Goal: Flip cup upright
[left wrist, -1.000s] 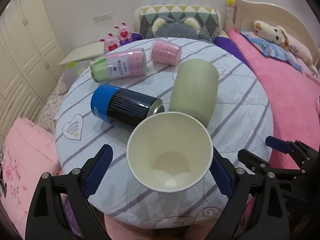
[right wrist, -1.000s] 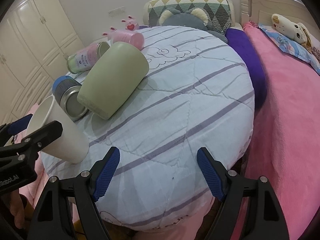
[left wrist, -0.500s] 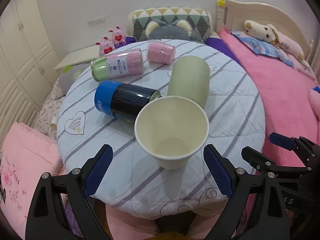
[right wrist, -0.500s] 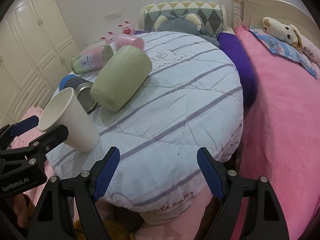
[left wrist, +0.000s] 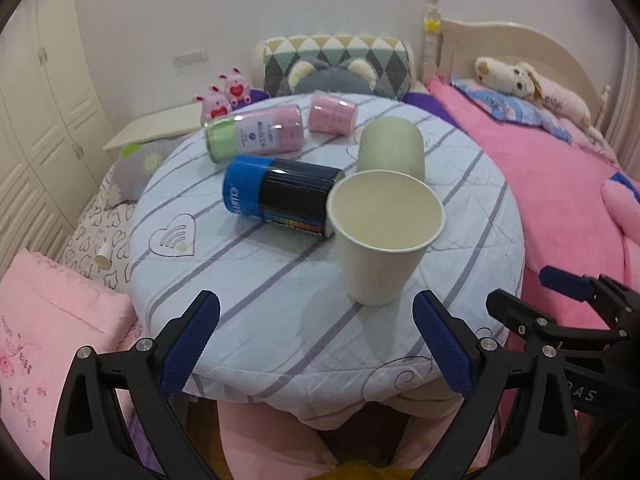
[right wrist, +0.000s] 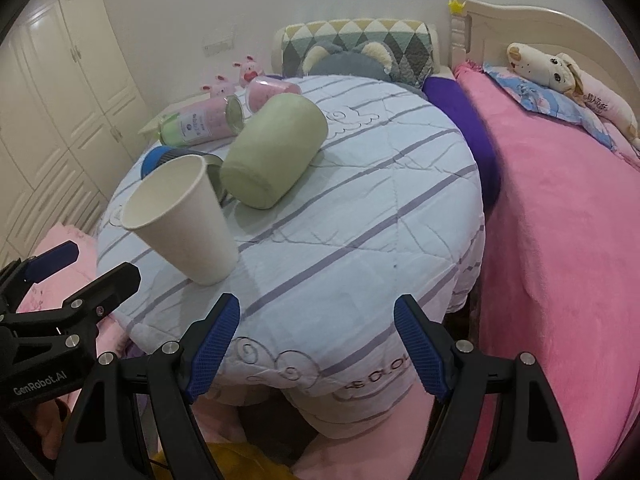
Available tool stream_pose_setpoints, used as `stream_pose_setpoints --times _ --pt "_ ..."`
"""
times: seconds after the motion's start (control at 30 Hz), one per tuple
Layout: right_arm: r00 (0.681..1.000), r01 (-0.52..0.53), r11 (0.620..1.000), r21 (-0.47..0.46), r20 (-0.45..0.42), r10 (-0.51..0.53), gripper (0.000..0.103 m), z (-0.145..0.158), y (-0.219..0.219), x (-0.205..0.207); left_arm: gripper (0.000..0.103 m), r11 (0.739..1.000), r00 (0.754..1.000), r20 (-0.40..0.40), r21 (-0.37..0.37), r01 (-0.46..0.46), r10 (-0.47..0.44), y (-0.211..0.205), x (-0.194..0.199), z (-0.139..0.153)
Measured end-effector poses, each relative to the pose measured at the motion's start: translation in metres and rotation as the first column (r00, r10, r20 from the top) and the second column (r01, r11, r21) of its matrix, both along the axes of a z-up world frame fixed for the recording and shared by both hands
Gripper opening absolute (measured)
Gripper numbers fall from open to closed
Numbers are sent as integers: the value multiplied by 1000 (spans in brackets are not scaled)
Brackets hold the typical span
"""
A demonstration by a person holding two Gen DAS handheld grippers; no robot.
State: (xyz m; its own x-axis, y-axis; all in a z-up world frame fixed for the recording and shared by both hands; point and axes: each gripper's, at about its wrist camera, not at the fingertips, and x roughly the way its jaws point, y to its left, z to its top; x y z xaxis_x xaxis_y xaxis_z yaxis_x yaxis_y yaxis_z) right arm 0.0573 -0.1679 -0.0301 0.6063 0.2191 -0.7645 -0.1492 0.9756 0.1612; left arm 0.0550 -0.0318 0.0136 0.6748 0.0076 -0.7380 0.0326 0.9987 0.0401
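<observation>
A white paper cup (left wrist: 382, 236) stands upright, mouth up, on the round table (left wrist: 280, 288) near its front edge; it also shows in the right wrist view (right wrist: 182, 216). My left gripper (left wrist: 316, 344) is open and empty, pulled back from the cup over the table's front edge. My right gripper (right wrist: 318, 344) is open and empty, right of the cup at the table's front edge. A green cup (left wrist: 390, 148) lies on its side behind the paper cup; it shows in the right wrist view too (right wrist: 272, 156).
A blue-capped black can (left wrist: 280, 196), a pink and green bottle (left wrist: 256, 132) and a pink cup (left wrist: 332, 114) lie on their sides farther back. A pink bed (right wrist: 560, 220) runs along the right. White cupboards (left wrist: 36, 120) stand at the left.
My left gripper has drawn back from the paper cup, which now stands free on the table. My right gripper has also pulled back toward the table's front edge.
</observation>
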Motion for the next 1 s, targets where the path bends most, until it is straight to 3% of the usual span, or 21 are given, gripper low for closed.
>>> stream_pose_setpoints --times 0.43,0.73,1.0 --pt "989 39 999 35 138 -43 81 3 9 -36 99 999 998 51 -39 -36 38 29 -13 -19" --pt "965 58 998 36 253 -65 81 2 7 -50 99 1000 981 195 -23 -5 9 21 -36 -18" --pt "922 70 997 -25 384 -55 81 8 14 -66 99 1000 951 310 -3 12 -10 11 -54 -7"
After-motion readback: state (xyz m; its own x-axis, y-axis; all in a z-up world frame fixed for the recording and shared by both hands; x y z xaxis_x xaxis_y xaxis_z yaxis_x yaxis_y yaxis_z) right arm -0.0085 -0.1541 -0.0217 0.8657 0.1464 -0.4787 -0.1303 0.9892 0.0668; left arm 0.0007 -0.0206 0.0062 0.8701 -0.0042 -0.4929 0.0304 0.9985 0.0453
